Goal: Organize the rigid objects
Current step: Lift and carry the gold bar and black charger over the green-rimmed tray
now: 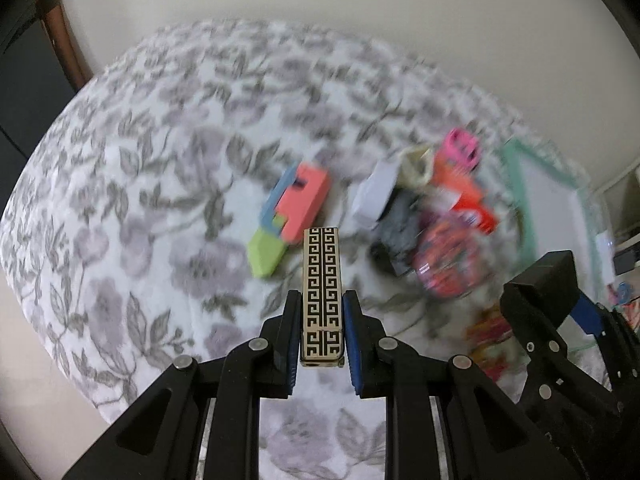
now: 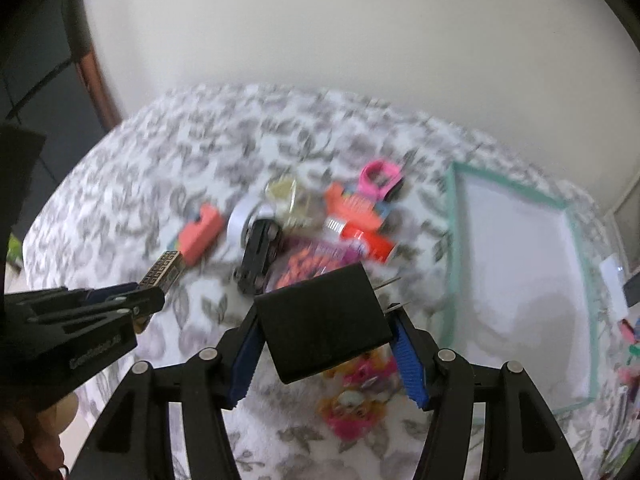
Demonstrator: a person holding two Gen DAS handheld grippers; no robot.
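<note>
On the floral tablecloth (image 1: 120, 208), at about ten o'clock from the held bar, lies a coral, blue and green toy block piece (image 1: 294, 208). The left gripper (image 1: 322, 316) pinches a slim gold-and-black bar with a Greek-key pattern (image 1: 322, 280) — its blue pads pressed flat on both long sides, the bar pointing to twelve o'clock, clear of the cloth. At two o'clock sits the blurred jumble: a white box (image 1: 374, 196), a pink ring-shaped piece (image 1: 462, 148), an orange package (image 1: 468, 196) and a dark toy car (image 2: 260, 256). The right gripper (image 2: 326, 344) clamps a black plug adapter (image 2: 324, 324), tilted, its metal prongs toward three o'clock. Further toward three o'clock lies the green-rimmed white tray (image 2: 452, 240) — nothing in the part seen.
</note>
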